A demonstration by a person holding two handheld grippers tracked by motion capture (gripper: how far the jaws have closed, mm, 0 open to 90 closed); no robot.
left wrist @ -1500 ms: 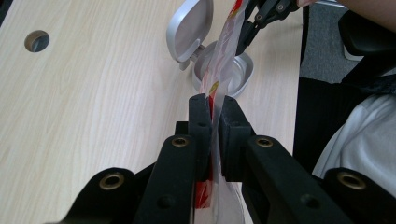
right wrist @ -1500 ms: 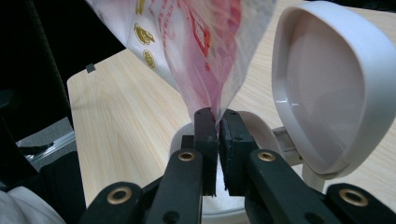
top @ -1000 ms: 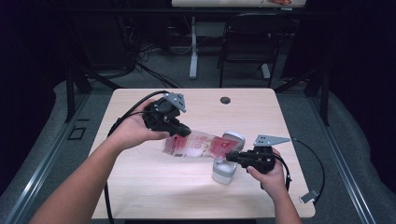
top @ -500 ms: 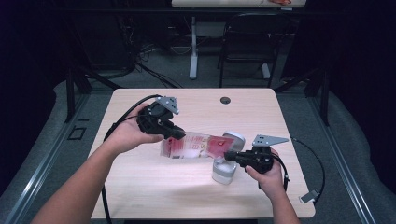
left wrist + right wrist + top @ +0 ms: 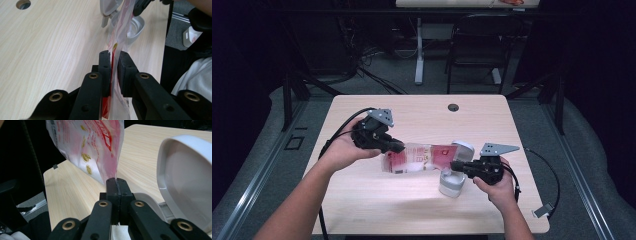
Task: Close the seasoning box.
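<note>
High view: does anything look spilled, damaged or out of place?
Nothing stands out. The left gripper and right gripper hold the red-printed plastic bag stretched between them above the open white container; no spill shows on the table.

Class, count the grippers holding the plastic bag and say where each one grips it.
2. The left gripper is shut on the bag's left end; the right gripper is shut on its right end, above the open white container.
</note>
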